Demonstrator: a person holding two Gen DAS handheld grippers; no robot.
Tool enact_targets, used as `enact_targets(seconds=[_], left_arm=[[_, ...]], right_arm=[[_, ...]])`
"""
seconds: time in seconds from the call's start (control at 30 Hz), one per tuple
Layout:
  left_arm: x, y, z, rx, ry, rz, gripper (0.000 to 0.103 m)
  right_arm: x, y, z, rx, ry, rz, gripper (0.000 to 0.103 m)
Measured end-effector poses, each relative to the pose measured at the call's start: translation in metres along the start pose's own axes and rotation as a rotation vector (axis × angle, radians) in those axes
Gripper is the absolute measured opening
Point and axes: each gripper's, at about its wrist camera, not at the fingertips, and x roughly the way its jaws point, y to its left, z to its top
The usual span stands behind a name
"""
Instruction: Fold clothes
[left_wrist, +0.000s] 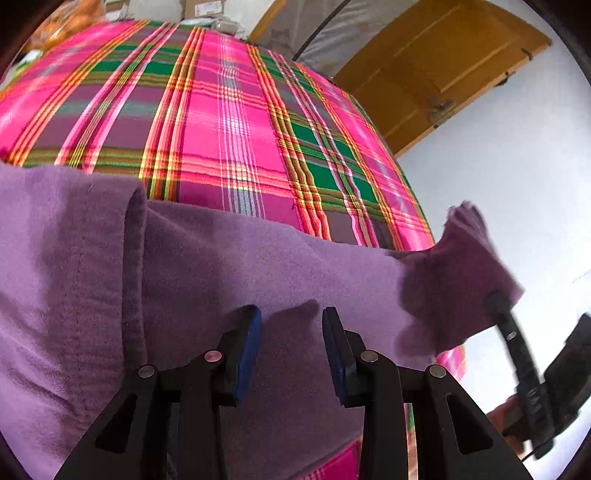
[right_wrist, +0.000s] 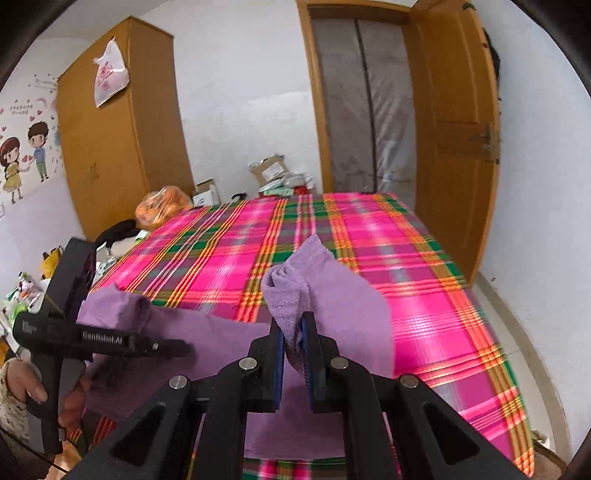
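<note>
Two grippers are working a purple garment (right_wrist: 229, 332) that is lying across the near edge of a bed covered in a pink plaid sheet (right_wrist: 406, 258). The right gripper (right_wrist: 295, 354) is pinching a raised corner of the cloth between narrow jaws, while the left gripper (left_wrist: 291, 332) is hovering with jaws spread wide over the fabric, gripping nothing.

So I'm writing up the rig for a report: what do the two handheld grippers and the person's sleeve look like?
Both grippers, left and right, are matte black with angular, cut-out linkage arms, silver round pivot pins and blue finger pads. The left one's body carries white "GenRobot.AI" lettering. A speckled, light patterned sleeve covers the wrist.
</note>
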Motion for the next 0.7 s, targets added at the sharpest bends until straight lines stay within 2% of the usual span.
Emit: enact_targets(seconds=[0.1, 0.17, 0.33, 0.43, 0.5, 0.57, 0.7], left_arm=[[0.000, 0.004, 0.002, -0.056, 0.021, -0.058, 0.039], [0.001, 0.005, 0.005, -0.106, 0.048, -0.128, 0.042], [0.002, -0.011, 0.011, -0.095, 0.062, -0.214, 0.043], [0.006, -0.016, 0.016, -0.123, 0.090, -0.292, 0.043], [0.011, -0.017, 0.019, -0.153, 0.119, -0.343, 0.057], [0.017, -0.018, 0.019, -0.183, 0.144, -0.374, 0.057], [0.023, -0.020, 0.020, -0.209, 0.155, -0.390, 0.057]], right_arm=[[0.006, 0.010, -0.005, -0.022, 0.012, 0.005, 0.009], [0.011, 0.015, -0.008, -0.027, 0.022, 0.016, 0.009], [0.022, 0.025, -0.021, -0.042, 0.064, 0.035, 0.009], [0.026, 0.028, -0.027, -0.046, 0.085, 0.048, 0.009], [0.027, 0.031, -0.031, -0.051, 0.093, 0.056, 0.009], [0.027, 0.034, -0.034, -0.060, 0.097, 0.068, 0.009], [0.026, 0.040, -0.037, -0.074, 0.100, 0.096, 0.009]])
